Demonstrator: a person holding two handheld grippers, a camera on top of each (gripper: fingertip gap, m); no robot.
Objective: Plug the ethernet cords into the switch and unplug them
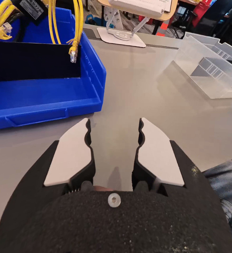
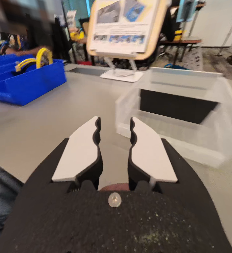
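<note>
Left gripper (image 1: 114,120) hangs wide open over the bare grey worktop (image 1: 133,89), nothing between its pads, just off the corner of the blue bin (image 1: 44,98). Right gripper (image 2: 115,119) is open too, nothing gripped, beside a clear plastic organiser (image 2: 167,130). The yellow ethernet cords (image 1: 77,27) sit in the bin, one plug (image 1: 73,56) dangling against its black divider (image 1: 34,61).

The left claw (image 1: 114,120) gapes wide with nothing between its fingers; the right claw (image 2: 115,119) stands narrower, likewise bare.

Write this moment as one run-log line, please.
left gripper open, empty | right gripper open, empty | yellow cords in blue bin
</note>
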